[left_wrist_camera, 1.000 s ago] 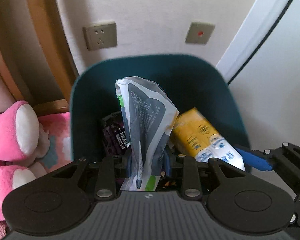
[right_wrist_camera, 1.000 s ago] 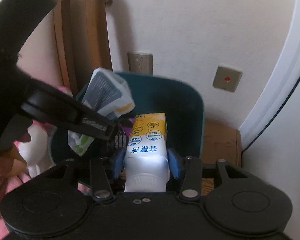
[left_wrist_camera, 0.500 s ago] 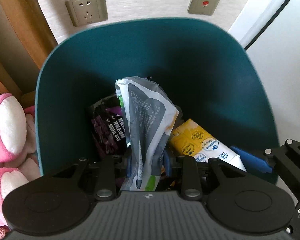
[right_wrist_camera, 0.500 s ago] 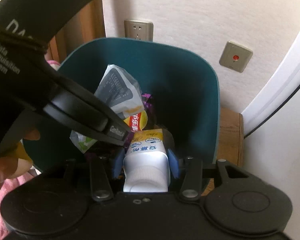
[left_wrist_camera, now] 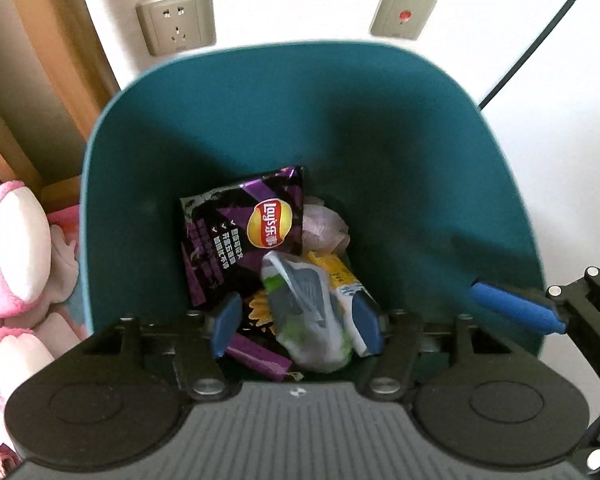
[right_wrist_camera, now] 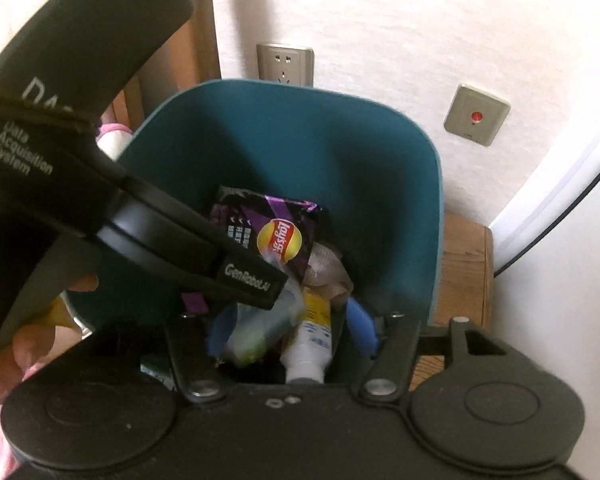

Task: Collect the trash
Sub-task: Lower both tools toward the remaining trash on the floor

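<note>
Trash [left_wrist_camera: 306, 308] lies inside the teal bin [left_wrist_camera: 440, 152], frame centre; left claw [left_wrist_camera: 296, 322] and right claw [right_wrist_camera: 292, 330] spread wide, empty. Release step appears complete; next, withdraw both.

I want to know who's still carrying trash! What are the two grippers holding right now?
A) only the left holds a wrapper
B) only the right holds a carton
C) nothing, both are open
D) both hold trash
C: the left gripper and right gripper stand open, and the wrapper and carton lie loose in the bin.
</note>
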Demonstrator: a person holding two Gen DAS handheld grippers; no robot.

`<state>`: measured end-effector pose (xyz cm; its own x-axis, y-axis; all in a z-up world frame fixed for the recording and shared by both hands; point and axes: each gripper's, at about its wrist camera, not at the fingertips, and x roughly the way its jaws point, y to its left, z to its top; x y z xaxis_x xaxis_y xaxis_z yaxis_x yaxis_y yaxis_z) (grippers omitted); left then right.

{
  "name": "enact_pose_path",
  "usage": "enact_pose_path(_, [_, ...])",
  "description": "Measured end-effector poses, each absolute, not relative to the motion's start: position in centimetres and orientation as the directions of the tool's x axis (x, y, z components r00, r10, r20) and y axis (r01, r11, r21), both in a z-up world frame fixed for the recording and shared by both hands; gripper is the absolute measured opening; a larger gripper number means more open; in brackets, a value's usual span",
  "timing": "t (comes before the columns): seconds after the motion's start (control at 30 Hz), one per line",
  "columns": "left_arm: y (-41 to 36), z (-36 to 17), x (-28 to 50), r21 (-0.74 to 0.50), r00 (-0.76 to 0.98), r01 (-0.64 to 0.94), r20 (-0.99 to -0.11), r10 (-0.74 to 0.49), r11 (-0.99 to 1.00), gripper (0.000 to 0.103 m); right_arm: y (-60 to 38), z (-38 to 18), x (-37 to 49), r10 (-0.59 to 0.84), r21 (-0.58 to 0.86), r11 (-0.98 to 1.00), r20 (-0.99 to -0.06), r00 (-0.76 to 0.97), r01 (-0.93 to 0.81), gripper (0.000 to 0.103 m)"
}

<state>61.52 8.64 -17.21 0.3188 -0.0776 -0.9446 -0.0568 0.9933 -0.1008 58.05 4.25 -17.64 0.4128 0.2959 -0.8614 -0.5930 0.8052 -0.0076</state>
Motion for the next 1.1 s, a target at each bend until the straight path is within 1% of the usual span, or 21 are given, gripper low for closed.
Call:
enact_pose_path(0.13, [8.4, -15.6, 60.2, -0.104, 0.35, -0.062, -0.934, -0.076, 0.993, 0.061, 3.6, -16.1, 57.1, 0.32, -0.004, 0.799, -0.844, 0.43, -0.602, 0.063])
enact_pose_path(0.2, [8.2, -14.5, 59.5, -0.101, 0.371, -0.06, -0.926, -0.072, 0.993, 0.061, 3.0, -15.4, 56.8, 0.326, -0.002, 0.801, -0.838, 0.438, -0.599, 0.066])
enact_pose_path(0.27, [7.9, -13.4, 58.6, -0.096, 0.395, -0.056, -0.917, -0.066, 0.994, 0.061, 2.5, -14.4, 56.1, 0.342, 0.007, 0.799, -0.827, 0.445, -0.601, 0.07])
enact_pose_path(0.4, [7.2, -11.0, 56.2, -0.092, 0.445, -0.038, -0.893, -0.066, 0.995, 0.061, 1.2, -12.2, 54.7, 0.372, 0.007, 0.787, -0.803, 0.465, -0.616, 0.071])
enact_pose_path(0.5, [6.6, -9.1, 54.1, -0.093, 0.48, -0.036, -0.875, -0.064, 0.995, 0.065, -0.1, -10.6, 53.5, 0.399, 0.019, 0.782, -0.783, 0.477, -0.622, 0.072])
enact_pose_path(0.73, [4.7, -6.0, 49.0, -0.093, 0.537, -0.03, -0.842, -0.063, 0.995, 0.065, -3.4, -7.8, 50.1, 0.457, 0.031, 0.753, -0.744, 0.488, -0.658, 0.077])
enact_pose_path(0.87, [3.8, -5.0, 46.1, -0.105, 0.56, -0.04, -0.826, -0.064, 0.994, 0.07, -5.4, -6.8, 48.3, 0.498, 0.053, 0.733, -0.721, 0.482, -0.678, 0.08])
enact_pose_path(1.0, [3.0, -4.5, 43.2, -0.103, 0.579, -0.049, -0.813, -0.056, 0.993, 0.071, -7.3, -6.4, 46.4, 0.533, 0.066, 0.714, -0.697, 0.479, -0.697, 0.086])
enact_pose_path(1.1, [2.4, -4.4, 41.2, -0.098, 0.59, -0.059, -0.806, -0.045, 0.993, 0.076, -8.7, -6.3, 45.0, 0.547, 0.066, 0.701, -0.688, 0.476, -0.71, 0.089])
